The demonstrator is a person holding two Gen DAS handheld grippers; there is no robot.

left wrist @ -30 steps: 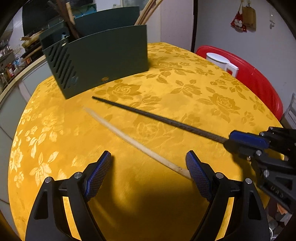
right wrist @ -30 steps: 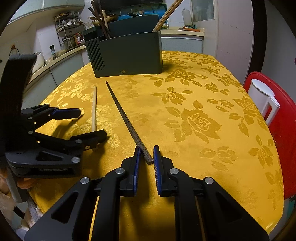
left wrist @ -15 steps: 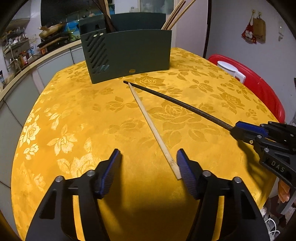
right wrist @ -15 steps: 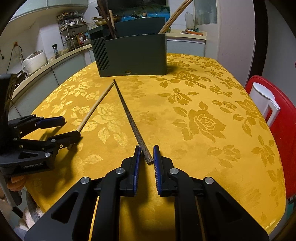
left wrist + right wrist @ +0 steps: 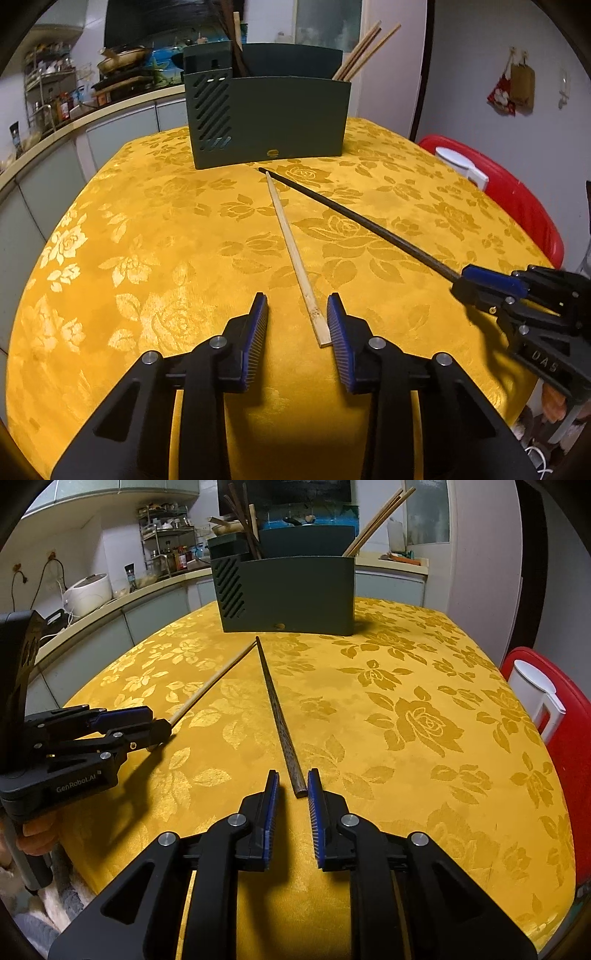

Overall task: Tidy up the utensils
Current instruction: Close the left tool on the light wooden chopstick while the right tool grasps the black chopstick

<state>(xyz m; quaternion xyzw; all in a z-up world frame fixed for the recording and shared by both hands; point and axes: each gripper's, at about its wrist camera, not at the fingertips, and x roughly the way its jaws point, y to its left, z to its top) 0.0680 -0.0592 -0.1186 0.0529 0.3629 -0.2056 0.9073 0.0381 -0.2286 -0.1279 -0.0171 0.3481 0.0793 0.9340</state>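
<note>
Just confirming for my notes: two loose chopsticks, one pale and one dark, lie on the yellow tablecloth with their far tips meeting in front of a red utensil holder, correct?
Nearly. The utensil holder is dark green, not red, as the right wrist view shows. The pale chopstick and dark chopstick do lie on the yellow tablecloth, tips meeting before it.

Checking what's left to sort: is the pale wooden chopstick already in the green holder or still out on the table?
Out. The pale chopstick lies flat on the yellow tablecloth, tip pointing toward the green holder.

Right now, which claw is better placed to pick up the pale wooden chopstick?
Left claw: the pale wooden chopstick lies between its closing jaws. The right claw straddles the dark chopstick.
</note>
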